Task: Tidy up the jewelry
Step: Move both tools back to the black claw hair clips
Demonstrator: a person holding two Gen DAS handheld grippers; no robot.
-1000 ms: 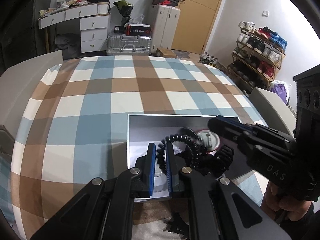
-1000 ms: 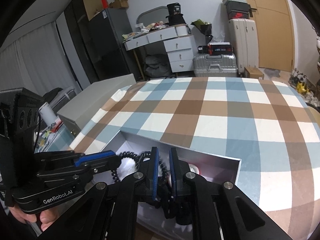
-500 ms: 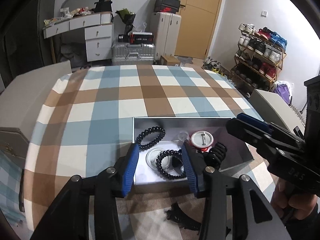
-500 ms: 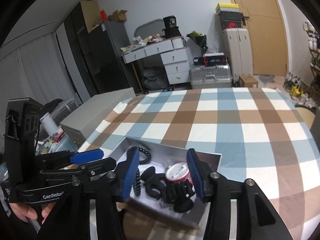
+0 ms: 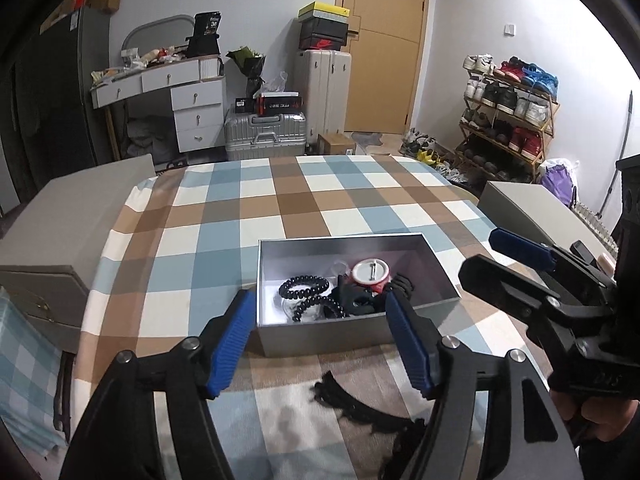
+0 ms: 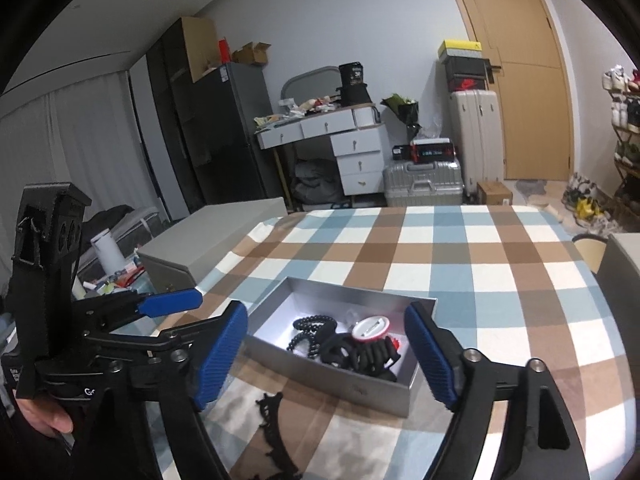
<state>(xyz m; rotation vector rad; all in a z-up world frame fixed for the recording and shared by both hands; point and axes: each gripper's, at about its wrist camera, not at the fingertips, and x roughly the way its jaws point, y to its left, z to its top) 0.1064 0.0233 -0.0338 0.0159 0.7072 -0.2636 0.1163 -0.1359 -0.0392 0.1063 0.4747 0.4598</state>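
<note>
A silver box (image 5: 360, 332) sits on the plaid tablecloth (image 5: 280, 200). Inside it lie black spiral hair ties (image 5: 306, 286), a red-and-white round badge (image 5: 371, 271) and black claw clips (image 5: 356, 298). A black lace band (image 5: 348, 400) lies on the cloth in front of the box. My left gripper (image 5: 318, 308) hovers above the box's near edge, its jaws opening with nothing held. My right gripper (image 6: 326, 316) hangs back from the box (image 6: 352, 390), jaws opening wide and empty. The right gripper (image 5: 478, 255) also shows at the right of the left wrist view.
Grey cases flank the table at left (image 5: 68, 216) and right (image 5: 532, 212). Behind stand a white desk (image 5: 192, 92), suitcases (image 5: 264, 132), a door and a shoe rack (image 5: 508, 120). A hand (image 6: 44, 420) grips the left tool; its fingers (image 6: 172, 304) reach toward the box.
Both grippers were shut over the box, the left on a black spiral hair tie. They have opened, left the ties in the box, and drawn back and up.
</note>
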